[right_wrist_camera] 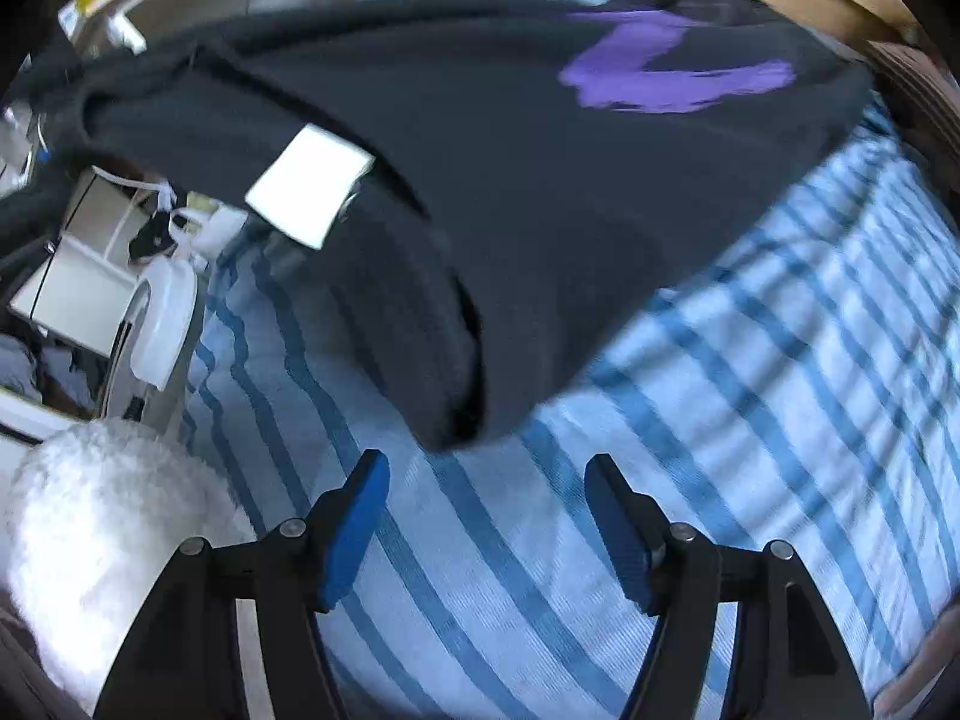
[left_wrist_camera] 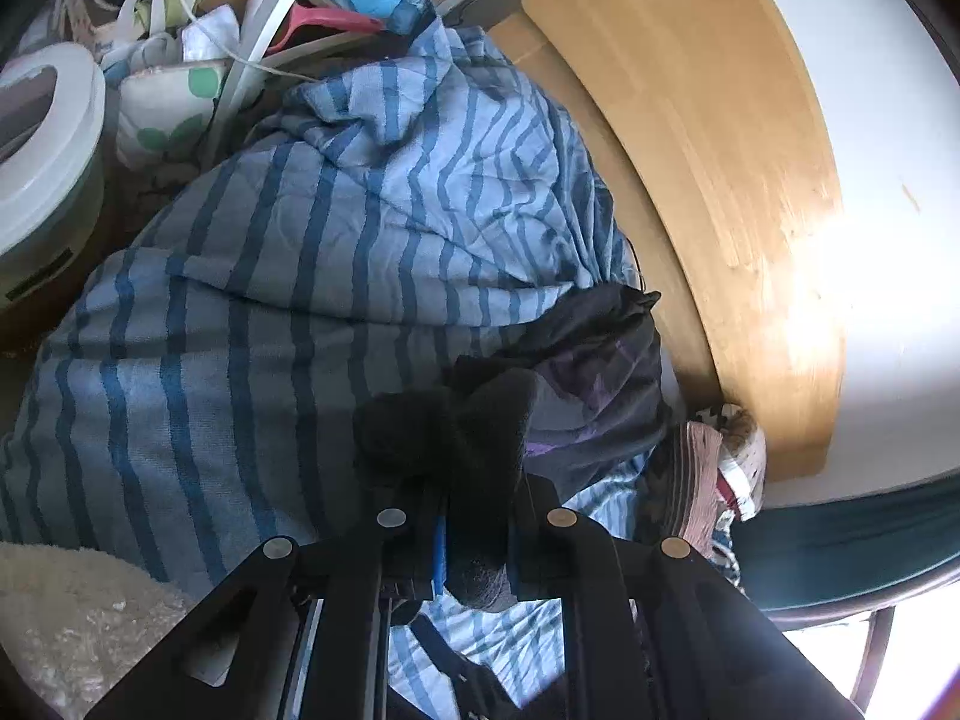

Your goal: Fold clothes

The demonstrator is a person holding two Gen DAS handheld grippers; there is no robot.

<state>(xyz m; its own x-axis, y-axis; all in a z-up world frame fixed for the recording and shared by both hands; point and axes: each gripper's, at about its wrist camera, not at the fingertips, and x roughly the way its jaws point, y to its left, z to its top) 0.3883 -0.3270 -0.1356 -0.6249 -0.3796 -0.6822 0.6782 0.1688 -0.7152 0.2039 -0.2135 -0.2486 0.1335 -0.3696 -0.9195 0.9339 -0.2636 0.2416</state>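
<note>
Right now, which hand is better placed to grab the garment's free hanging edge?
Right. The right gripper is open with nothing between its jaws, just below the black garment; the left gripper already holds it.

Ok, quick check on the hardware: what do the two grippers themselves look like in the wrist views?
Both look like the same build. The right gripper has black linkage arms with round silver pivot pins and triangular cut-outs, and its fingers carry ribbed blue pads. The left gripper shows the same black links and silver pins, with just a sliver of blue pad visible. No cables, markings or sleeves show.
</note>
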